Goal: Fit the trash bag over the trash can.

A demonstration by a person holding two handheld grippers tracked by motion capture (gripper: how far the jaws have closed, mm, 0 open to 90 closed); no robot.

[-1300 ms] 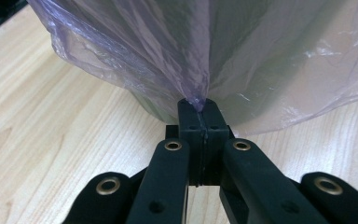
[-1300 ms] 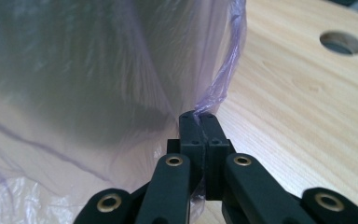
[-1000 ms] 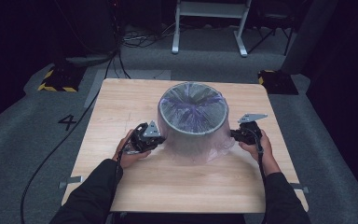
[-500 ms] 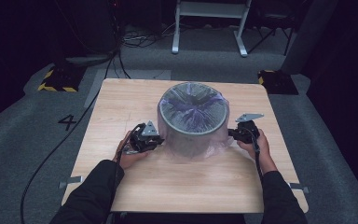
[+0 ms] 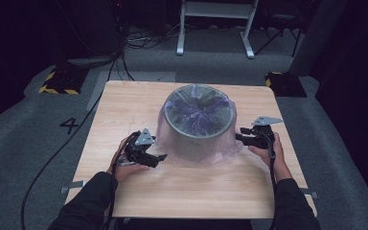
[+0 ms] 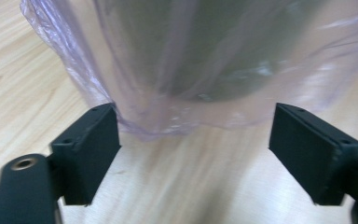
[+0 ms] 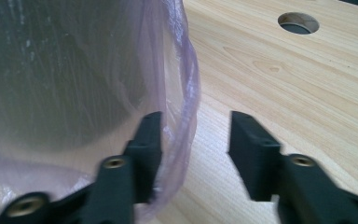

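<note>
One wooden table [image 5: 124,110] carries a round grey bin [image 5: 199,120] near its middle, upright and wrapped in a thin purple plastic bag [image 5: 165,132] whose loose hem pools on the wood around the base. Just beside the bin on the person's left, the left gripper [image 5: 159,158] has just been opening and its jaws stand wide, the bag's hem before them but unpinched. On the opposite side, the right gripper [image 5: 242,135] has also just been opening, its jaws about halfway apart, with a fold of the bag against one pad [image 7: 149,140] and nothing clamped.
</note>
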